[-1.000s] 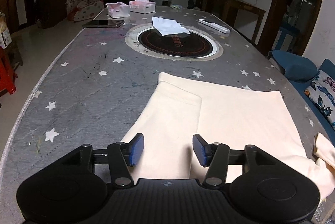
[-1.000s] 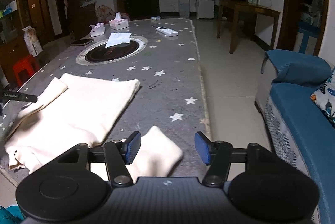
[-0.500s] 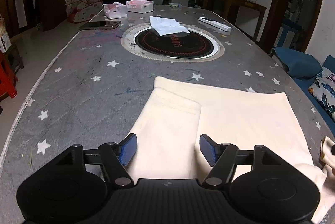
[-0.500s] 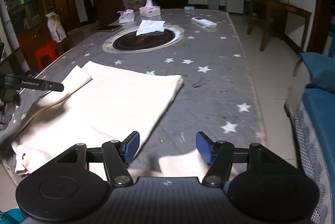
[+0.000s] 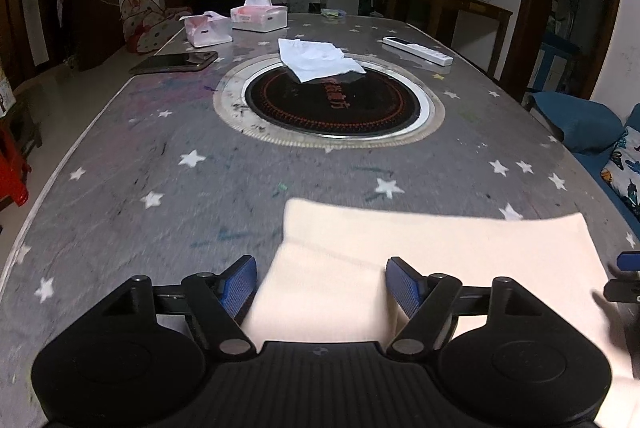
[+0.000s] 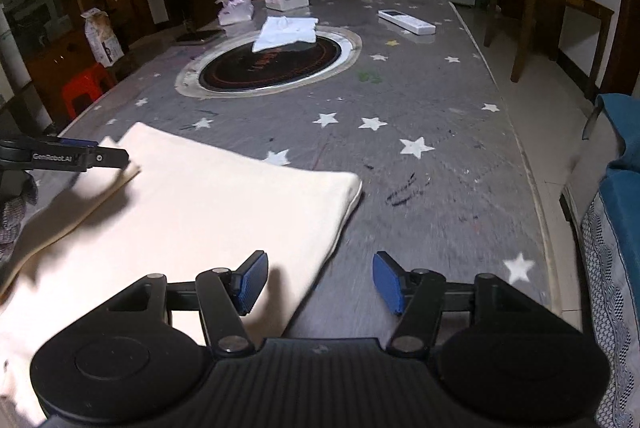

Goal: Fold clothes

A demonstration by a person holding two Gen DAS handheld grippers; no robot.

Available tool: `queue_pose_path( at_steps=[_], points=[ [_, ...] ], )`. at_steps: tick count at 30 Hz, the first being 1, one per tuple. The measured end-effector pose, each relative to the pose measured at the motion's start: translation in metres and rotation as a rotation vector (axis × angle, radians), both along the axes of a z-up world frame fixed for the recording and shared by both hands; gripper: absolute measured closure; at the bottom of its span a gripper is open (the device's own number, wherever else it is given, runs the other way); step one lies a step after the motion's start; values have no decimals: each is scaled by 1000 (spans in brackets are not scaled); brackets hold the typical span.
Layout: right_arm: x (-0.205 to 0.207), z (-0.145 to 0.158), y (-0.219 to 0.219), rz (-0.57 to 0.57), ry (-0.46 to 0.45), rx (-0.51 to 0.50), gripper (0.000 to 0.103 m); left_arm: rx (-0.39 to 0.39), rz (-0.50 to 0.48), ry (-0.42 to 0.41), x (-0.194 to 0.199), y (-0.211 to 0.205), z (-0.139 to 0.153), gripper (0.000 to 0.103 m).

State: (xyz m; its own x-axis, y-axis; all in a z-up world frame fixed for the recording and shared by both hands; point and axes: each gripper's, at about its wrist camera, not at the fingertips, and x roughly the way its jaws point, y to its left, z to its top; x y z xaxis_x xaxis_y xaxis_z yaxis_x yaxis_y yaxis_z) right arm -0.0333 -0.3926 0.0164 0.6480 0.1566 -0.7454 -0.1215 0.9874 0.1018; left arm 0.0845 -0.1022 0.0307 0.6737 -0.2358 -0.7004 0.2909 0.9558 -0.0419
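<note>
Left claw (image 5: 322,286) is opening, its pads astride the folded cream sleeve (image 5: 320,292) without pressing it. Right claw (image 6: 316,282) stands spread above the cream garment (image 6: 200,212) edge on the worktop (image 6: 440,168).

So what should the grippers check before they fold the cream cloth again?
1. Cloth lies flat on the table: ok.
2. Left gripper ready: ok, its fingers are opening, either side of the folded sleeve, not pressing it.
3. Right gripper ready: ok, its fingers are closing slightly and hold nothing, over the cloth's right edge.
4. Room ahead for a fold: ok, bare table between the cloth and the round hob.
5. Near edge of the cloth tidy: cannot tell, the grippers hide it.
</note>
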Motion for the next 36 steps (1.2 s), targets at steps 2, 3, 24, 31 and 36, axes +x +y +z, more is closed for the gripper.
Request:
queue_pose_path(
  at_steps=[2,3,24,31,36],
  points=[
    [12,-4,-2,-7,14,-2,50,12,-9,-2,8,-4,-4,30],
    [18,-6,-3,-9,22,2,52,17,-15,2,12,-7,-6,32],
    [107,12,32,82,-37,39,93,99,81,-95,59,11,-12,79],
    [39,33,49,262,-59,40,92,59,50,-108,16,20,4,78],
    [-24,33,77,427,-53,20,82,4,-46,-88,-38,13,11,78]
  ],
)
